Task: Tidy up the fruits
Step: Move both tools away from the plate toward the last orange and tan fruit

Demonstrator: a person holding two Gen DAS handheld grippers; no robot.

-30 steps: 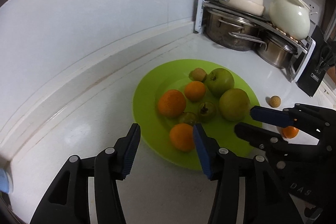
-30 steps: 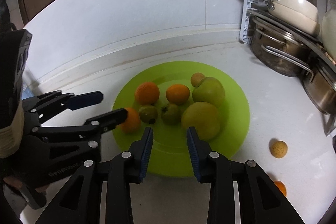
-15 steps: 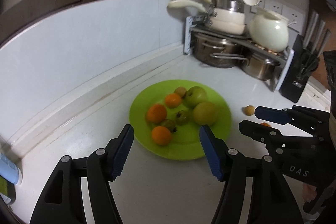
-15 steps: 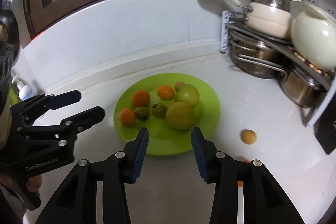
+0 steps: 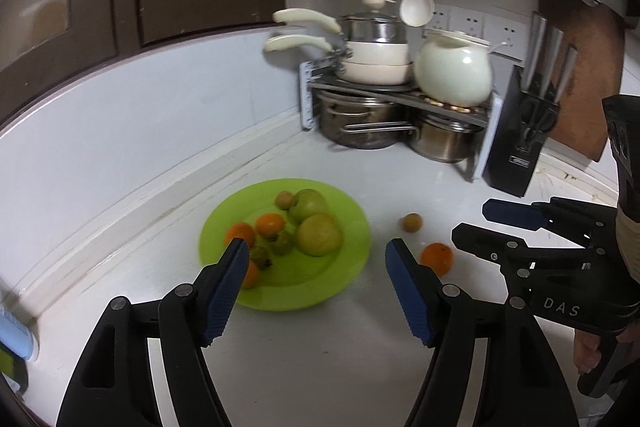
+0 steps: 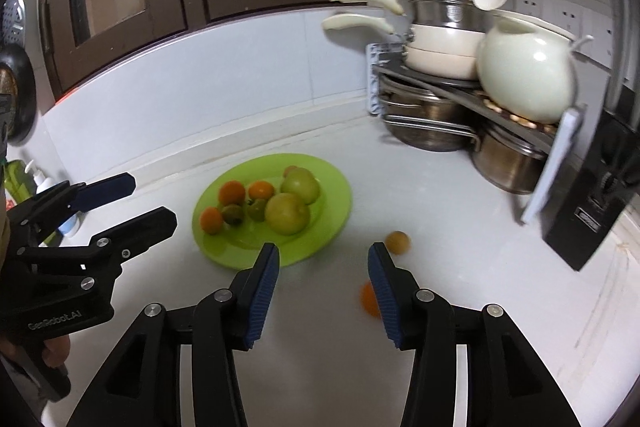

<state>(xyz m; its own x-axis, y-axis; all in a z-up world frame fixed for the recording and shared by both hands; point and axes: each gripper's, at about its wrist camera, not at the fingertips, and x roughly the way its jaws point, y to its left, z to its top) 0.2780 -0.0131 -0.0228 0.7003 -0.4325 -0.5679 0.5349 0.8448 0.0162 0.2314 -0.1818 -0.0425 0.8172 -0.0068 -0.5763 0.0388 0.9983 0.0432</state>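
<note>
A lime green plate on the white counter holds several fruits: two large green apples, oranges and small dark green fruits. An orange and a small tan fruit lie on the counter right of the plate. My left gripper is open and empty, held back above the plate's near edge. My right gripper is open and empty, right of the plate, its right finger partly hiding the loose orange.
A rack with steel pots, cream pans and a white pot fills the back right corner. A black knife block stands right of it. A soap bottle stands at far left by the wall.
Both grippers have pulled back and up from the plate and opened wider. The plate and fruits look smaller, and the loose orange and tan fruit have come into fuller view.
</note>
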